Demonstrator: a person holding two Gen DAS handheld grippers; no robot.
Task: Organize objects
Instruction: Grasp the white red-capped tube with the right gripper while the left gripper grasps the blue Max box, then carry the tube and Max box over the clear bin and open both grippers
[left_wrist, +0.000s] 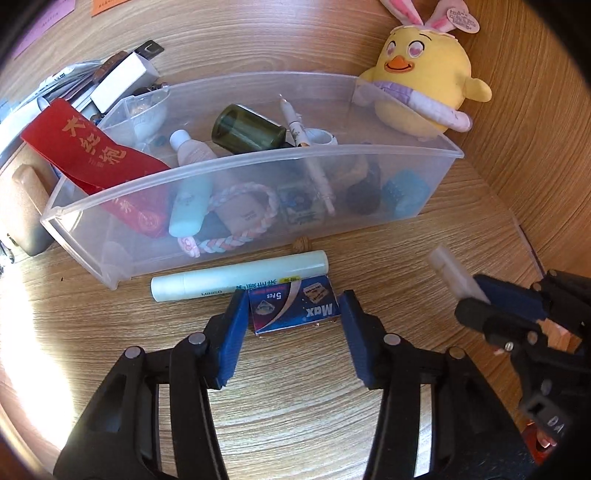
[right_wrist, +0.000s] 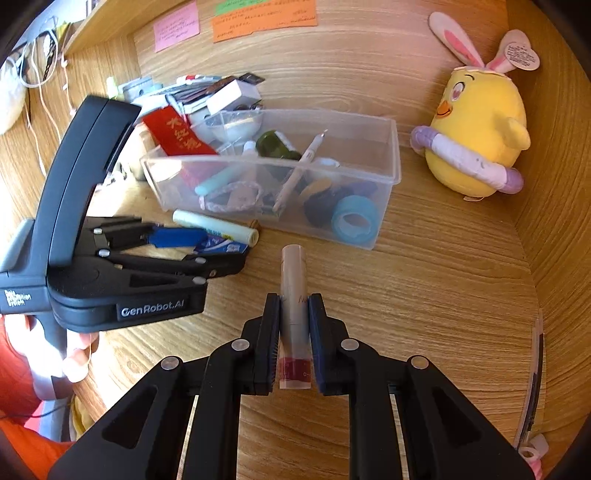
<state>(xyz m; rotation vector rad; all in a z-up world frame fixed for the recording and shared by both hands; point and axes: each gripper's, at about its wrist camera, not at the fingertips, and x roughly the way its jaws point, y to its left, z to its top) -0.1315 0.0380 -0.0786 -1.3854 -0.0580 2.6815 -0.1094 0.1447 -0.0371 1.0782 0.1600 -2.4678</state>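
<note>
A small blue box (left_wrist: 293, 308) marked "Max" lies flat on the wooden desk (left_wrist: 295, 406), just in front of a pale green tube (left_wrist: 240, 275). My left gripper (left_wrist: 293, 299) straddles the box, its blue pads against both short ends. In the right wrist view the left gripper (right_wrist: 225, 251) shows from the side with the box (right_wrist: 221, 245) at its tips. My right gripper (right_wrist: 293, 299) is shut on a clear tube with a red end (right_wrist: 293, 273), held above the desk. The right gripper (left_wrist: 476, 295) and its tube (left_wrist: 454, 273) are at the right of the left wrist view.
Behind the box stands a clear plastic bin (left_wrist: 258, 158) holding bottles, a pen, tape rolls and a red packet. A yellow plush chick (left_wrist: 424, 88) sits at the back right. Cluttered boxes (left_wrist: 110, 81) lie left of the bin. A person's hand (right_wrist: 77, 354) holds the left gripper.
</note>
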